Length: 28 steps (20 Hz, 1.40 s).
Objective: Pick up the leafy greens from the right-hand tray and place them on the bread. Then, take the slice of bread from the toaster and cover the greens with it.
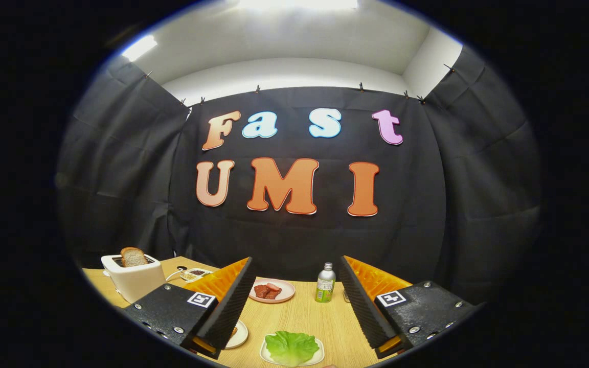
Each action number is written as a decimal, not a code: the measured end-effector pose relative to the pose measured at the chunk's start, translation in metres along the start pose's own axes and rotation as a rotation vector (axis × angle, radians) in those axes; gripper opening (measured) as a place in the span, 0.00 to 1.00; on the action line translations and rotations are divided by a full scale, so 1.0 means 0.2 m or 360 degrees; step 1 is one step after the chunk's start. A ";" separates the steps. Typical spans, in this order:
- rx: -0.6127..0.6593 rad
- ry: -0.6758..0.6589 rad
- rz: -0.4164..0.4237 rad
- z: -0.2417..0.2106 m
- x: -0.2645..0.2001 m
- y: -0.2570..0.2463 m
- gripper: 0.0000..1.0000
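Gripper (294, 306) held level above the tabletop (304, 312), fingers spread wide with nothing between them. Leafy greens (291, 346) lie on a small white tray (316, 352), low and between the fingers, nearer than their tips. Step in hand, as I judge it: go for the greens. To do it well, tip the gripper downward so the fingers straddle the leaf, come in over its crumpled middle where it stands highest, and close gently; a soft leaf likely tears or slips if pinched at a thin edge. Keep the tips clear of the tray rim so it does not drag along. A white plate (237, 335) sits just inside the left finger, mostly hidden; whether the bread is on it I cannot tell. Toaster (133, 278) stands beyond the left finger with a slice of bread (133, 256) upright in its slot. Ahead, beyond the tips: pink plate with meat pieces (272, 291) and a small bottle (325, 282).
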<state>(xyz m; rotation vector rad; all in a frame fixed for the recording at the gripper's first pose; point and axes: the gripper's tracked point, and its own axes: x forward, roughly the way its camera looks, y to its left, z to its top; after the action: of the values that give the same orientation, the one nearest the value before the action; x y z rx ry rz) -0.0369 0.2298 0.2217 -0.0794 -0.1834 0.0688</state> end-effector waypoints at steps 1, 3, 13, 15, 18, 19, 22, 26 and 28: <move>-0.0005 -0.0001 -0.0001 0.00 0.00 0.00 0.99; -0.0011 -0.0012 -0.0004 0.01 -0.01 0.00 0.99; 0.0020 -0.0025 -0.0018 0.02 -0.01 -0.03 0.99; 0.0021 -0.0030 -0.0018 0.03 -0.01 -0.03 0.99; 0.0019 -0.0021 -0.0018 0.03 0.00 -0.03 0.99; 0.0016 -0.0021 -0.0017 0.04 0.00 -0.03 0.99; 0.0003 -0.0021 -0.0023 0.06 0.00 -0.03 0.99; 0.0028 -0.0013 -0.0005 0.07 0.01 -0.02 0.99; 0.0049 -0.0017 -0.0002 0.08 0.01 -0.03 0.99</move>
<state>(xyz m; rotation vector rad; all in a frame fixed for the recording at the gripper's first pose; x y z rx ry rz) -0.0371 0.2257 0.2389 -0.0484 -0.1930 0.0710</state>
